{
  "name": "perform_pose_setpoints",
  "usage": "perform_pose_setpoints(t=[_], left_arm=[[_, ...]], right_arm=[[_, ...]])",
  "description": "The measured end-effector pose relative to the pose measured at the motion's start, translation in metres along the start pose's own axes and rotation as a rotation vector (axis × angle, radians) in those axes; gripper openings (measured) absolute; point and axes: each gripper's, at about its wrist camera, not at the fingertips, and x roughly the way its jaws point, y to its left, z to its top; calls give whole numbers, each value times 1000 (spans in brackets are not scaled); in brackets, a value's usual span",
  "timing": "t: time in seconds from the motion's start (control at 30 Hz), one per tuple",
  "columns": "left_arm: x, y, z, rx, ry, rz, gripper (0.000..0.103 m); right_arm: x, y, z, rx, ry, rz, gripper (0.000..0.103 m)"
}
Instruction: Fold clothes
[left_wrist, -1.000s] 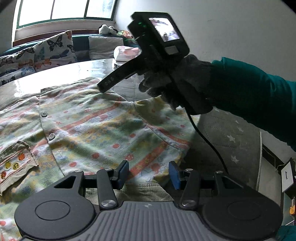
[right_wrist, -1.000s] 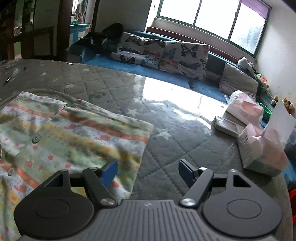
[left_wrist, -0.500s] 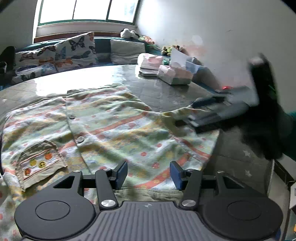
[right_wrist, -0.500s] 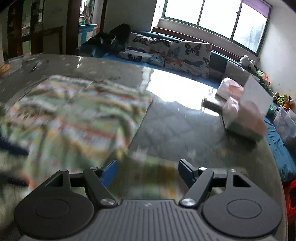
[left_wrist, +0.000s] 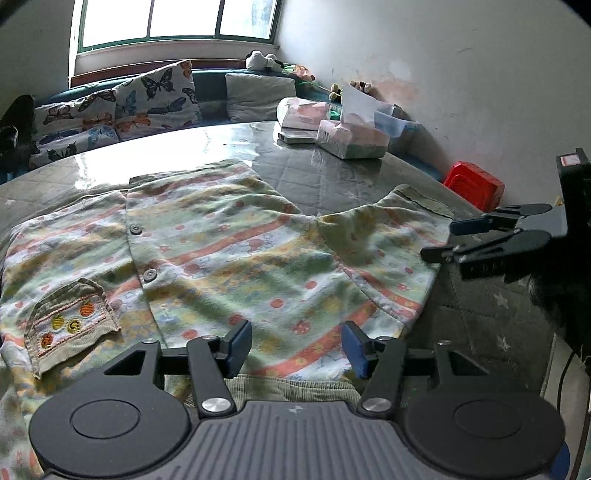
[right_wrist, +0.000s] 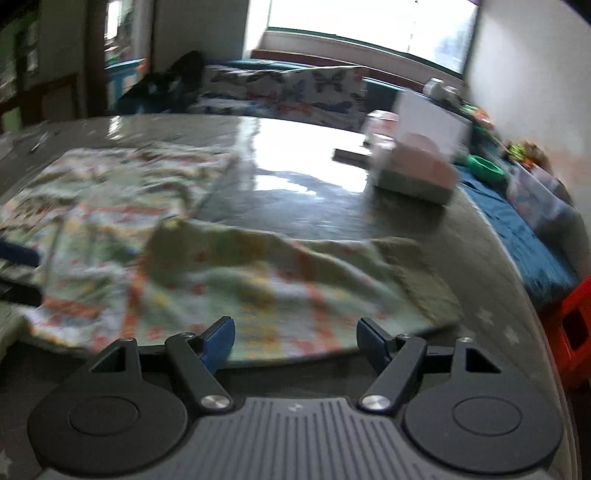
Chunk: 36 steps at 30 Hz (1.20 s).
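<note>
**Ana:** Shirt (left_wrist: 229, 251) first, then: where is it, and what are the tools doing to it?

**Ben:** Start at the left gripper (left_wrist: 295, 345). Its blue pads stand apart and are opening wider, over the striped hem at the near edge of the table (left_wrist: 332, 177). Nothing is pinched between them; the cloth lies flat underneath. A second ago the gap was narrower.

**Ana:** And the other one?

**Ben:** The right gripper (right_wrist: 295, 339) is wide open and holds nothing. A second ago it hovered over the shirt's body near the far side; now it has swung out to the right edge of the table, and its fingers (left_wrist: 476, 225) sit just beside the sleeve (left_wrist: 399, 229), at the cuff end.

**Ana:** So the sleeve is free?

**Ben:** It looks so. It stretches out sideways toward the right edge, a little rumpled, while the buttoned front and the small pocket (left_wrist: 70, 321) lie spread across the middle. The right view is blurred, so I cannot tell whether a pad brushes the cuff.

**Ana:** What does that mean for folding?

**Ben:** My guess: no fold is made yet, and the right hand is lining up to take the sleeve and bring it inward. The tissue packs (left_wrist: 351, 138) at the far right corner are well clear.
</note>
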Motion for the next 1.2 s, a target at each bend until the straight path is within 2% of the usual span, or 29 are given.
perform_pose_setpoints(t=[0.13,0.4,0.63,0.73,0.77,0.87,0.97,1.1,1.2], left_arm=[[0,-1,1,-1,1,9,60],[0,-2,3,-2,-3,20,69],[3,-1,2,-8,8,32,73],[3,1,3,-14,7,36,75],[2,1,3,-17,6,38,75],[1,4,3,-23,2,47,77],[-2,7,2,-27,-3,63,78],[-9,17,0,-43,-16,98,79],[-14,25,-1,-66,-27,117,79]], right_arm=[[7,-32,-1,65,-13,-92,73],[32,-77,6,190,-8,-161,65],[40,-91,4,267,-13,-128,60],[39,-92,2,283,-19,-113,48],[38,-92,2,285,-19,-111,38],[35,-93,3,309,-18,-91,22],[28,-92,3,332,-37,-72,12],[6,-81,12,334,-90,-32,10],[-18,-64,27,307,-145,31,9]])
